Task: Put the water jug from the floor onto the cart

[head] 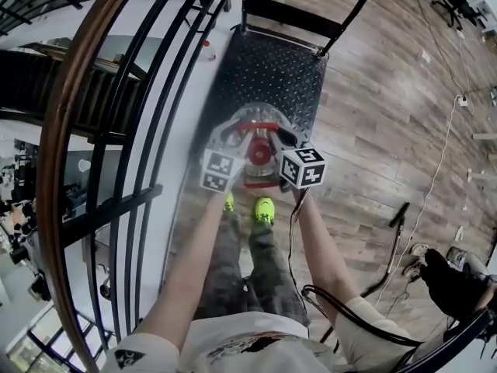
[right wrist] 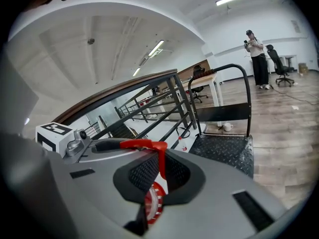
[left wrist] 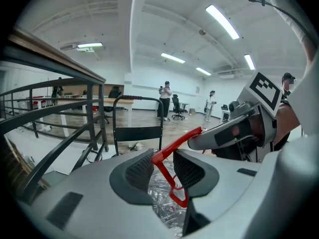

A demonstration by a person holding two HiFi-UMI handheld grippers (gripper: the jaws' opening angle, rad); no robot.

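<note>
The water jug (head: 261, 115) is upright, neck up, right under both tools, at the near edge of the cart (head: 272, 68) deck. Its red handle (head: 260, 127) runs side to side. The left tool (left wrist: 163, 167) grips one end and the right tool (right wrist: 160, 171) pinches the other end tight. I cannot tell if the jug's bottom touches the deck yet. I think it needs to go straight down. There are no words to read, only square markers on the tools

Clear red-handled jug (head: 260, 115) by black cart (head: 268, 68)

No text, label, brand or number can be read in any view
</note>
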